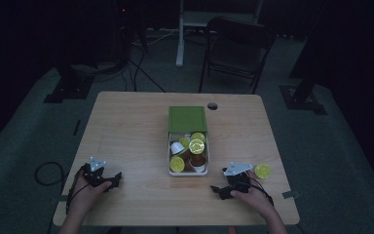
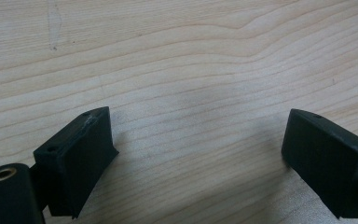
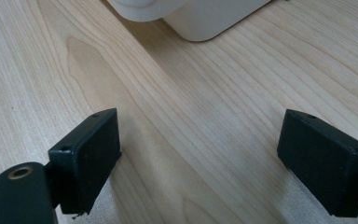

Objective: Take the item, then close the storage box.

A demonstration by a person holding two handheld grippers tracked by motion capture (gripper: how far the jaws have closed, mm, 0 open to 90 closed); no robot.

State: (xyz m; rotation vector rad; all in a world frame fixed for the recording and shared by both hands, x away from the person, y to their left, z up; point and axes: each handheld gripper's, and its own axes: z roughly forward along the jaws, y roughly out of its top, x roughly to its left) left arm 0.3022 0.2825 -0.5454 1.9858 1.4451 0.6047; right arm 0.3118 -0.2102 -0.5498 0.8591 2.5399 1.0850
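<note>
High view: both grippers rest low in frame, left gripper (image 1: 108, 182) and right gripper (image 1: 222, 190) spread wide, nothing between the jaws. One capsule (image 1: 262, 171) sits just right of the right hand; the tray (image 1: 171, 170) holds the rest, centre. Likely next: another pick from the tray. Dim light blurs the capsule count.

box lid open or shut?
Open. The green lid is folded back behind the white box, and the capsules inside are in plain sight from the high view.
</note>
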